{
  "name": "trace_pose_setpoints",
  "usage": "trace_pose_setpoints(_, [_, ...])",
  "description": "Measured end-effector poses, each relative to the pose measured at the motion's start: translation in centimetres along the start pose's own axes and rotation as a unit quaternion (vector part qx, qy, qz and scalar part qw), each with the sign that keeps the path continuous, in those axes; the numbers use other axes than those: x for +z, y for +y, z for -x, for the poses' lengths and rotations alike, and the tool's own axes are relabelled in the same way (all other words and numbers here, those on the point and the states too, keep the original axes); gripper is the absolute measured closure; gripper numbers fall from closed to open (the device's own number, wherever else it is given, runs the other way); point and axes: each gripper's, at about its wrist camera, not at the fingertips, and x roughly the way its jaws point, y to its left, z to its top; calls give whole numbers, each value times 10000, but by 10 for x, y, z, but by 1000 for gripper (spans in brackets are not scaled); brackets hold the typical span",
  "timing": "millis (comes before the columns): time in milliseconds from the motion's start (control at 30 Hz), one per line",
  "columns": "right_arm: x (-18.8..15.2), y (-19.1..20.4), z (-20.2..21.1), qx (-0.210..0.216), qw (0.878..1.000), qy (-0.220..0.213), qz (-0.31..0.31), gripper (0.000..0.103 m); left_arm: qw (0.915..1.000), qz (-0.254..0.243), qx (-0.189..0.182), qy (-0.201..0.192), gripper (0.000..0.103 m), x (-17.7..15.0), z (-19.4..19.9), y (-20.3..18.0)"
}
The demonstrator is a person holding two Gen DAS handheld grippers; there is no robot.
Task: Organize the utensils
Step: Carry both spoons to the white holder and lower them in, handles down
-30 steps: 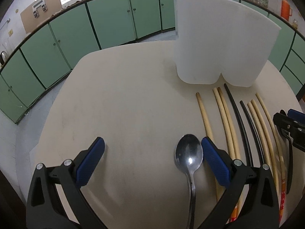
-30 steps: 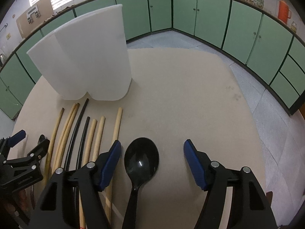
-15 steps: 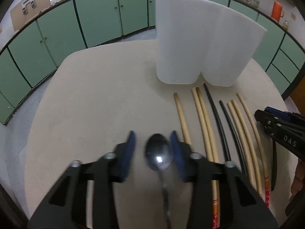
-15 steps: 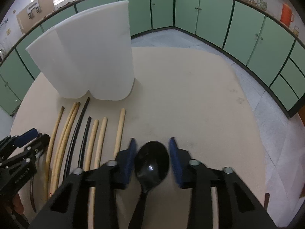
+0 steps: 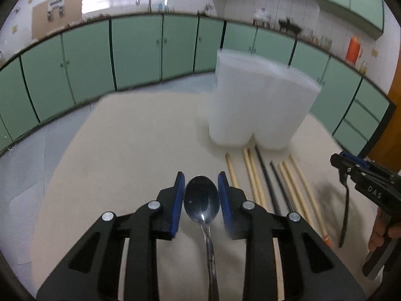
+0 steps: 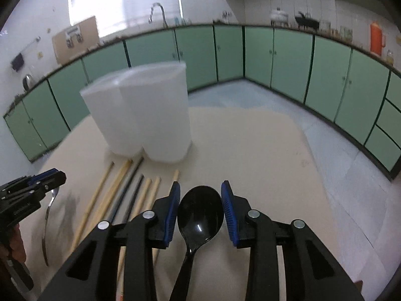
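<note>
My left gripper (image 5: pixel 201 185) is shut on a metal spoon (image 5: pixel 202 200) and holds it lifted above the table. My right gripper (image 6: pixel 200 194) is shut on a black plastic spoon (image 6: pixel 200 213), also lifted. A tall white two-lobed holder (image 5: pixel 260 105) stands ahead on the beige table (image 5: pixel 125 150); it also shows in the right wrist view (image 6: pixel 145 115). Several wooden and black chopsticks (image 5: pixel 275 180) lie in a row before it, between the two grippers, and show in the right wrist view (image 6: pixel 130 188). The right gripper with its black spoon shows at the left view's right edge (image 5: pixel 345 173); the left gripper shows at the right view's left edge (image 6: pixel 54 179).
Green cabinets (image 6: pixel 288 57) line the walls around the table. The counter holds an orange jug (image 6: pixel 377 37) and a sink tap (image 6: pixel 158 12). The table's right edge (image 6: pixel 308 140) drops to a grey floor.
Both grippers have closed on their spoons and lifted them off the table. Both views now tilt up and sit farther back from the holder.
</note>
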Motion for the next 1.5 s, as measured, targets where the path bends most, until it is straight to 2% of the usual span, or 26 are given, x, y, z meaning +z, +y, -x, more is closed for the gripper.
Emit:
trace_pose_setpoints(233, [18,4,20,247,9966,-777,70,70,9962,71,-91,-866,77,16,31,3])
trace_pose_setpoints(667, [54,4,39,599,9858,-1569,-6,70,9850,174,-244,-1697,77,41,66,-3])
trace_pose_setpoints(800, [79,5,47,672,9789,-1929,77,70,9780,125,-318,-2057,77,61,81,-7])
trace_pose_setpoints(967, [112,10,52,738,9697,-2324,164,70,9654,49,-462,-2565,77,100,101,-19])
trace_pose_setpoints(1133, [147,18,44,795,9611,-2639,203,70,9536,-4,-695,-2931,78,144,101,-39])
trace_pose_setpoints(1267, [166,21,24,735,9587,-2738,223,70,9520,-81,-790,-2956,77,166,79,-56])
trace_pose_setpoints(1500, [164,16,-25,708,9679,-2407,119,70,9664,-82,-842,-2427,77,164,9,-66])
